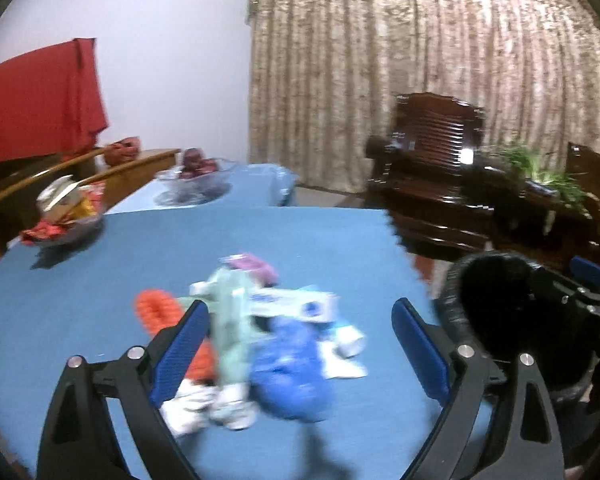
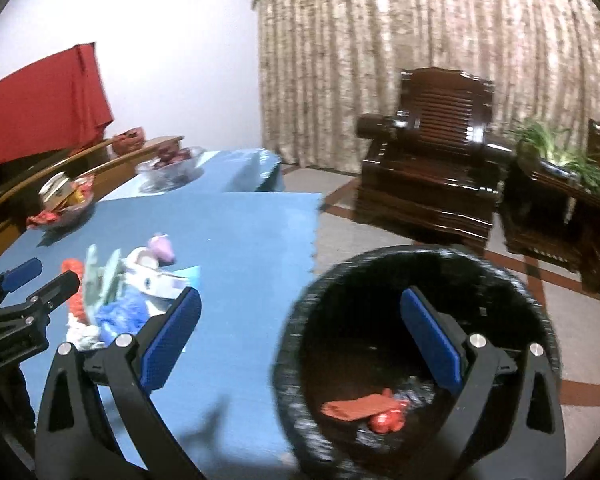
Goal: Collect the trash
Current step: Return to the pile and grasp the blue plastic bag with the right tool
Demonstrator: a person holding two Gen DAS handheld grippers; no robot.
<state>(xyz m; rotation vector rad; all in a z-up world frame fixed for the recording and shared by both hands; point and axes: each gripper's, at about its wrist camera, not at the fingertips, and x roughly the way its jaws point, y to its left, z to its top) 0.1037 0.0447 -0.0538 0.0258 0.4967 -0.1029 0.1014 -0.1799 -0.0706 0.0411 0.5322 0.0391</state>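
A pile of trash lies on the blue table: a crumpled blue bag, a pale green wrapper, an orange-red wrapper, white packets and a purple piece. My left gripper is open and hovers just over the pile. The pile also shows in the right wrist view, with the left gripper beside it. My right gripper is open and empty above the rim of a black trash bin, which holds red wrappers.
A bowl of snacks and a glass bowl of fruit stand at the table's far left. A dark wooden armchair and a side table with a plant stand beyond the table. The bin sits off the table's right edge.
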